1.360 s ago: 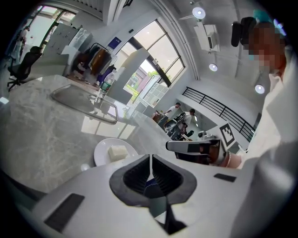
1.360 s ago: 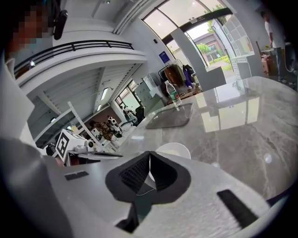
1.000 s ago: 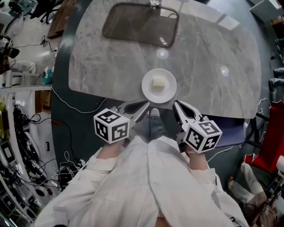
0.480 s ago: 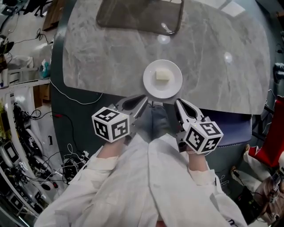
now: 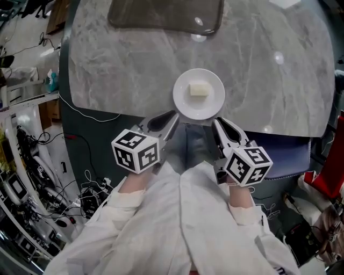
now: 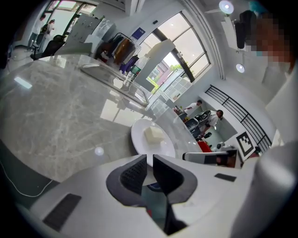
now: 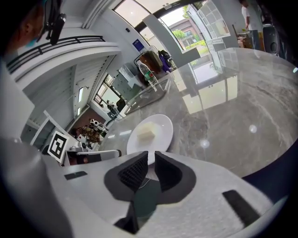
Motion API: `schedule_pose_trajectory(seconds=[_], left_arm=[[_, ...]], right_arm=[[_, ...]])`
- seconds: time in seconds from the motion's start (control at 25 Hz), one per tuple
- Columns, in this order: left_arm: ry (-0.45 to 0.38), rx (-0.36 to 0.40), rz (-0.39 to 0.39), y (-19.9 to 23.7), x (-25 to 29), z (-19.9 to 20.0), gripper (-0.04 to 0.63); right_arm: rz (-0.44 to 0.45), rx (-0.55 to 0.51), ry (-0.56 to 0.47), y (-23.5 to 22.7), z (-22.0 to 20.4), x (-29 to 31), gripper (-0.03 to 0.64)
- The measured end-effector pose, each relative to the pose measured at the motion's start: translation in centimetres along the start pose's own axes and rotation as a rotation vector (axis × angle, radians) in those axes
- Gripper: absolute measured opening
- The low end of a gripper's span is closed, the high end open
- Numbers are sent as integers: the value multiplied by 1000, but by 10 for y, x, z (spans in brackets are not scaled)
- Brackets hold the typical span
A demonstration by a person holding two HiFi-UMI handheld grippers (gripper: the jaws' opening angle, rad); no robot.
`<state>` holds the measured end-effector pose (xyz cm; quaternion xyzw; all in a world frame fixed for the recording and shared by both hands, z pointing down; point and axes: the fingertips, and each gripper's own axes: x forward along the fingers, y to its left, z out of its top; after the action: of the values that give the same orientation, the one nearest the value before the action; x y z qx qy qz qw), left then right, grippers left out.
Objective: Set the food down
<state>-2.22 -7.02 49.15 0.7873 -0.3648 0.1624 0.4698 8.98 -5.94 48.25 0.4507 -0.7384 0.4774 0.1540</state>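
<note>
Food [image 5: 199, 89]: pale block, sits mid white plate [image 5: 185, 105]. Plate is over near edge of grey marble table [image 5: 107, 70]; cannot tell if plate bottom touches the table or hangs just above it.

Left gripper [image 5: 172, 118]: jaws almost together, only a thin slit, pinched on plate rim at near-left side. The left gripper view shows white rim running into the slit between the dark ribbed pads [image 6: 135, 169].

Right gripper [image 5: 215, 123]: same, jaws nearly closed, clamped on plate rim at near-right side. The right gripper view shows rim in the gap, with the food block beyond it on the plate.

Both grippers angle in toward the plate from the person's side, so the plate is between the two tips. Marker cubes [image 5: 136, 150] on each gripper sit just ahead of white sleeves [image 5: 129, 198].

Dark rectangular tray [image 5: 166, 13] is on far side of the table, well apart from the plate. Cables [image 5: 80, 198] lie tangled on floor at left.
</note>
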Motion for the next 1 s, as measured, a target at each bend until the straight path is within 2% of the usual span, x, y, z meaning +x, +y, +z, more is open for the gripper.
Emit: schedule_pose_trajectory(seconds=[0.16, 0.28, 0.6, 0.64, 0.72, 1.0], left_arm=[[14, -7, 6, 4, 4, 4, 34], [36, -9, 8, 6, 9, 3, 104], [43, -24, 33, 12, 16, 7, 133], [44, -25, 36, 12, 16, 7, 137], [44, -27, 40, 13, 17, 9, 141], [33, -56, 50, 17, 20, 13, 150]], right_arm=[[-8, 16, -1, -7, 1, 1, 6], [-10, 20, 10, -12, 2, 5, 6], [-42, 31, -14, -22, 12, 10, 8], [-45, 32, -14, -22, 13, 10, 15], [-47, 34, -8, -24, 14, 11, 91], [-63, 33, 6, -26, 13, 19, 97]])
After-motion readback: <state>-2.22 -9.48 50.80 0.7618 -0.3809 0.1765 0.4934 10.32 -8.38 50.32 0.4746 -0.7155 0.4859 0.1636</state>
